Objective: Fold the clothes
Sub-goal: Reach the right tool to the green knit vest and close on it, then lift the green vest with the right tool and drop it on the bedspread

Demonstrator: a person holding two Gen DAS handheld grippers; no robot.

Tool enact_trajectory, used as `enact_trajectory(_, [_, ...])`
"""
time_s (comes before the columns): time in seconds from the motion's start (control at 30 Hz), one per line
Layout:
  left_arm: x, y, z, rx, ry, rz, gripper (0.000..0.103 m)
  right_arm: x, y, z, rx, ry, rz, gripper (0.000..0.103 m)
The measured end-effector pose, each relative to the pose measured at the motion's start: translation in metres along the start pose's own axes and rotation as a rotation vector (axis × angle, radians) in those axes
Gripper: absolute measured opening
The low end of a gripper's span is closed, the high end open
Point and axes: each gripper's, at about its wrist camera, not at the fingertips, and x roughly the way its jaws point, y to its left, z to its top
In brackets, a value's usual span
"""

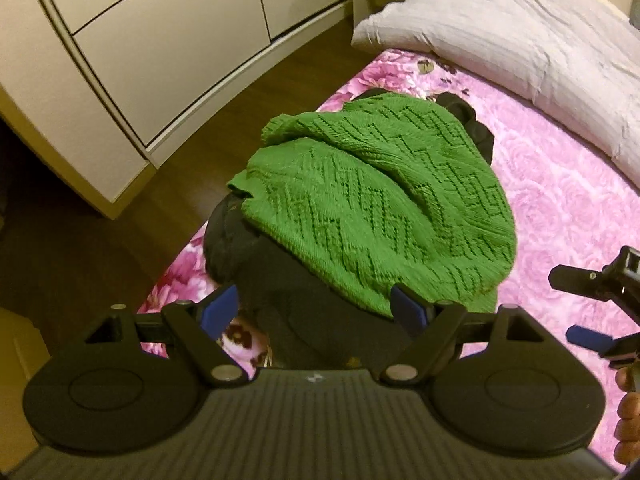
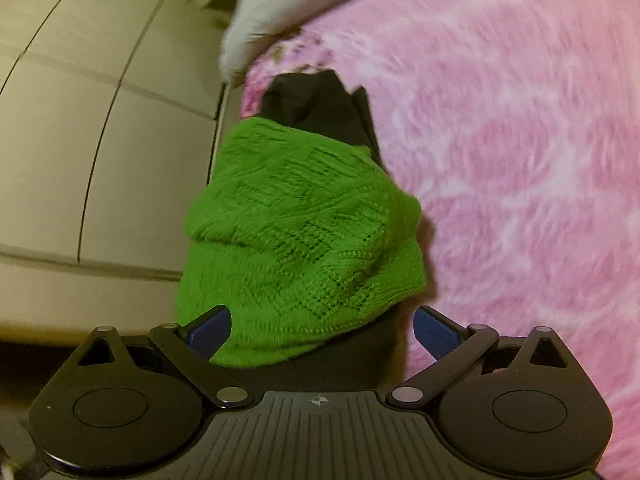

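A folded green knit sweater [image 1: 376, 196] lies on top of a dark garment [image 1: 304, 312] on the pink floral bed cover [image 1: 560, 200]. My left gripper [image 1: 316, 308] is open, its blue pads either side of the dark garment's near edge, holding nothing. My right gripper [image 2: 324, 330] is open just in front of the green sweater [image 2: 304, 232], with the dark garment [image 2: 320, 104] showing beyond and below it. The right gripper also shows at the right edge of the left wrist view [image 1: 592, 308], jaws apart. The right wrist view is blurred.
A white pillow [image 1: 520, 28] lies at the head of the bed. A cream wardrobe with drawers [image 1: 160, 48] stands beyond a strip of wooden floor [image 1: 168, 184] left of the bed. The pile sits near the bed's left edge.
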Motion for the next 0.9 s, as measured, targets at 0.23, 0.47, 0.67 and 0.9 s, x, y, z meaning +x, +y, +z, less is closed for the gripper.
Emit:
enact_trajectory(0.23, [0.046,0.003,0.027,0.040,0.036,-0.017,0.080,0.050,-0.019,0.019,0.173,0.007,0.020,0.100])
enact_trajectory(0.47, [0.072,0.018,0.040,0.045,0.054,-0.011,0.080,0.118,-0.025,0.029,0.231,0.058,-0.024,0.065])
enact_trajectory(0.67, [0.061,0.043,0.043,-0.002,0.014,0.010,0.080,0.088,0.001,0.026,0.130,-0.041,0.027,0.014])
enact_trajectory(0.9, [0.011,0.070,0.049,-0.081,-0.100,0.034,0.080,-0.016,0.100,0.017,-0.239,-0.346,0.336,0.011])
